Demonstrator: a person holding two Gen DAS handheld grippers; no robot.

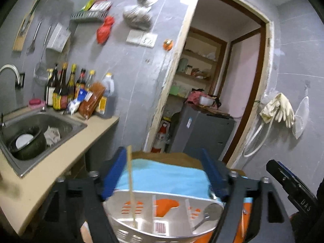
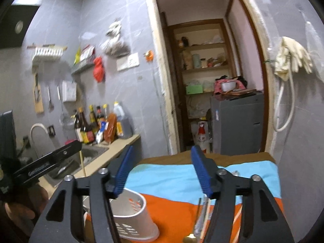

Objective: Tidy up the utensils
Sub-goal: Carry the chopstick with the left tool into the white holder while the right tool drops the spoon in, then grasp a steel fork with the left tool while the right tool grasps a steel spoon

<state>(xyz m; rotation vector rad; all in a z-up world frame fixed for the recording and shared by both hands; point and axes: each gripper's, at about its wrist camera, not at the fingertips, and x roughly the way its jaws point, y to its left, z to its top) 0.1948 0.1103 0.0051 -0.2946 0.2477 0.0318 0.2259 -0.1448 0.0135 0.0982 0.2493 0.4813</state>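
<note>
A white slotted utensil holder (image 1: 162, 218) with dividers sits on a blue and orange cloth (image 1: 162, 176), right under my left gripper (image 1: 165, 174). The left gripper is open and empty. A single wooden chopstick (image 1: 130, 184) stands in the holder's left compartment beside the left finger. A metal spoon (image 1: 208, 212) rests in its right compartment. My right gripper (image 2: 162, 172) is open and empty above the cloth (image 2: 182, 182). The holder (image 2: 131, 216) is at its lower left. Several loose utensils (image 2: 200, 218) lie on the cloth below its right finger.
A counter (image 1: 60, 162) with a steel sink (image 1: 36, 133) holding a pot lies to the left. Sauce bottles (image 1: 66, 89) stand by the wall. An open doorway (image 1: 212, 81) with a grey fridge (image 1: 202, 133) is ahead. Gloves (image 1: 279, 109) hang right.
</note>
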